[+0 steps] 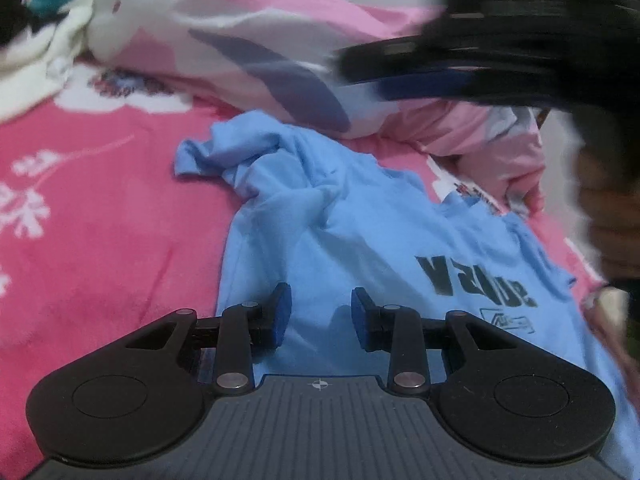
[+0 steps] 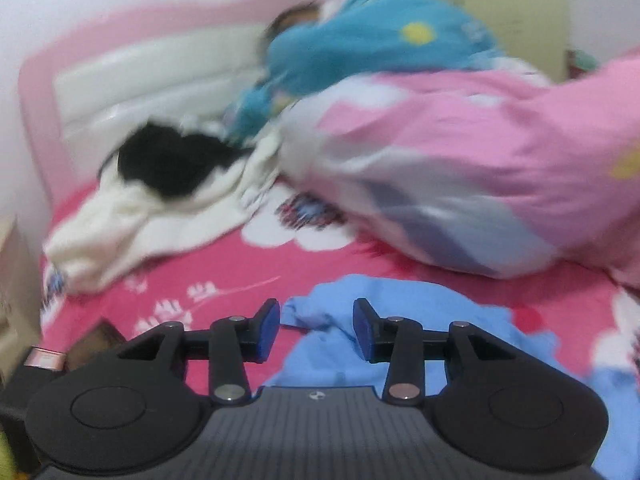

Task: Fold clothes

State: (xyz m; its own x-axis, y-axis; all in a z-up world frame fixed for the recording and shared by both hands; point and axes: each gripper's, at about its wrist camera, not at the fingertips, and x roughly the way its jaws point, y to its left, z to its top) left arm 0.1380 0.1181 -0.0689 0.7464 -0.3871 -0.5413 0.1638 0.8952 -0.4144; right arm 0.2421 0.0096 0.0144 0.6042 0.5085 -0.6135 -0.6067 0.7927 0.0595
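Left wrist view: one light blue T-shirt [image 1: 344, 220] lies crumpled on a bed covered by a pink floral bedsheet [image 1: 100, 216], its chest print facing the camera upside down. The bold black lettering cannot be read with certainty; a small outlined logo below it is too blurred to make out. The left hand-held gripper [image 1: 320, 316] hovers over the shirt's lower part, its two blue-padded fingers apart with only bare cloth showing in the gap, nothing clamped. The right hand-held gripper [image 1: 500, 60] crosses the upper right corner as a dark blur, and part of the person's hand [image 1: 608, 216] shows at the right edge.

Right wrist view: the right hand-held gripper [image 2: 316, 328] hangs above a bunched edge of the same shirt [image 2: 400, 320], fingers parted and gripping nothing. Behind lie one pink, white and grey quilt [image 2: 460, 168], one teal blanket [image 2: 360, 40] with a yellow spot, one cream garment [image 2: 132, 232] and one black garment [image 2: 168, 164], all before a pink and white headboard [image 2: 132, 64].
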